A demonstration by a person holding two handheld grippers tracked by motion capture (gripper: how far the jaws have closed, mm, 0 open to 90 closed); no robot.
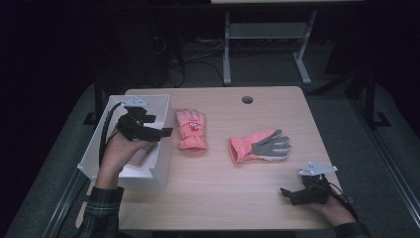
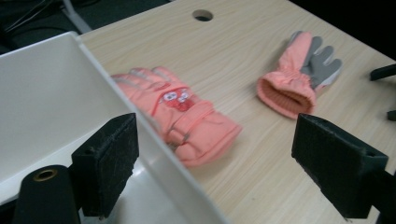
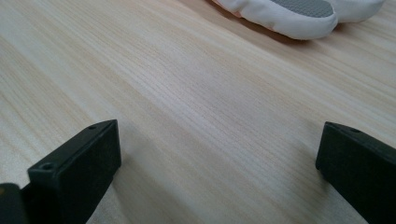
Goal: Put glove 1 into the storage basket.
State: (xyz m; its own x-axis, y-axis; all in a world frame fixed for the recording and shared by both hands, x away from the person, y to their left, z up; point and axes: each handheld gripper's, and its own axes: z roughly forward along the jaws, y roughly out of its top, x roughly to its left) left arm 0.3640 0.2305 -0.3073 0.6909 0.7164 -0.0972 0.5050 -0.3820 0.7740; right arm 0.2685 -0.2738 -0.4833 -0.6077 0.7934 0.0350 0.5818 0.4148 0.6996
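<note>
Left gripper [image 1: 157, 133]: held over the white box [image 1: 161, 166] at the table's [image 1: 257, 198] left edge, jaws spread wide on either side of the box's right wall, nothing gripped. Right gripper [image 1: 287, 193]: low at the near right corner of the table, jaws wide apart, empty, bare wood between them. Pink glove with a cartoon patch [image 1: 192, 130]: flat on the table just right of the box, fingers pointing away, cuff toward the person. Second pink glove, grey palm up [image 1: 260, 146]: near the table's middle, apart from the first, cuff to the left, fingers to the right. Something pinkish lies in the box under the left hand; what it is cannot be told.
</note>
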